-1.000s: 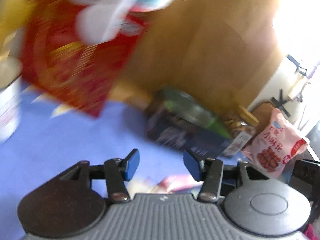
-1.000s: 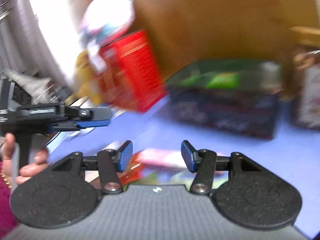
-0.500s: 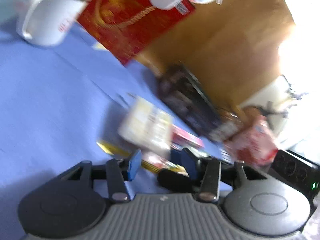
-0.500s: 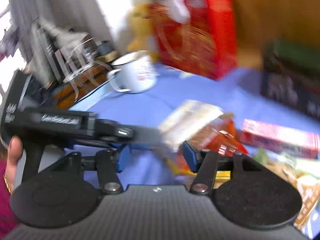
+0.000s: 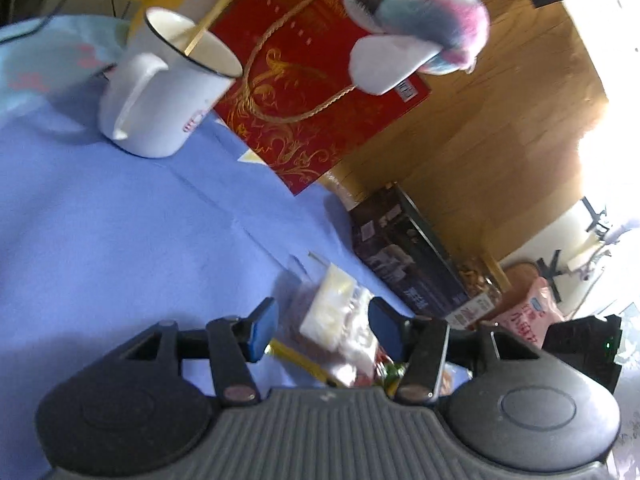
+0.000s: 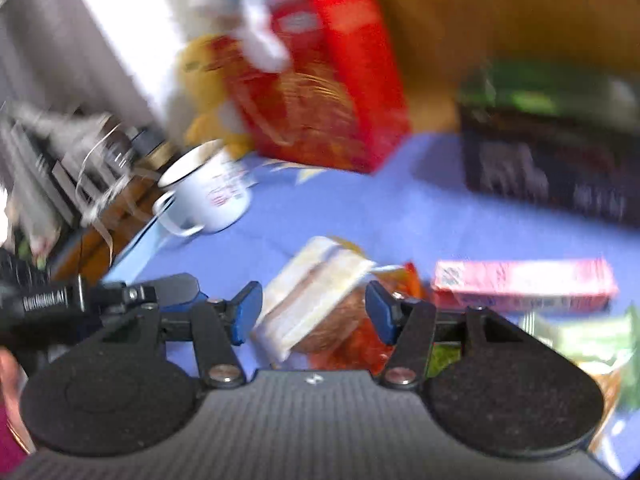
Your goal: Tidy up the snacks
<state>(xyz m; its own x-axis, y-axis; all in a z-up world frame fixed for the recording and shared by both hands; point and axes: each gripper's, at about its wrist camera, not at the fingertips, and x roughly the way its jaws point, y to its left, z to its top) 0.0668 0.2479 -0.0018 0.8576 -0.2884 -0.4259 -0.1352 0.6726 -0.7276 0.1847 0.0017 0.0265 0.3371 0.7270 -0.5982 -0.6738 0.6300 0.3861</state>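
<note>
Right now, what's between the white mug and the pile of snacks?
Only bare blue tablecloth lies between the white mug and the snack pile. The left wrist view shows it best.

Wall (image 5: 500,92): wooden panel, warm brown.
Tablecloth (image 5: 100,232): blue, creased.
Light: strong glare, right edge of left view.
Curtain (image 6: 36,40): grey, blurred.
</note>
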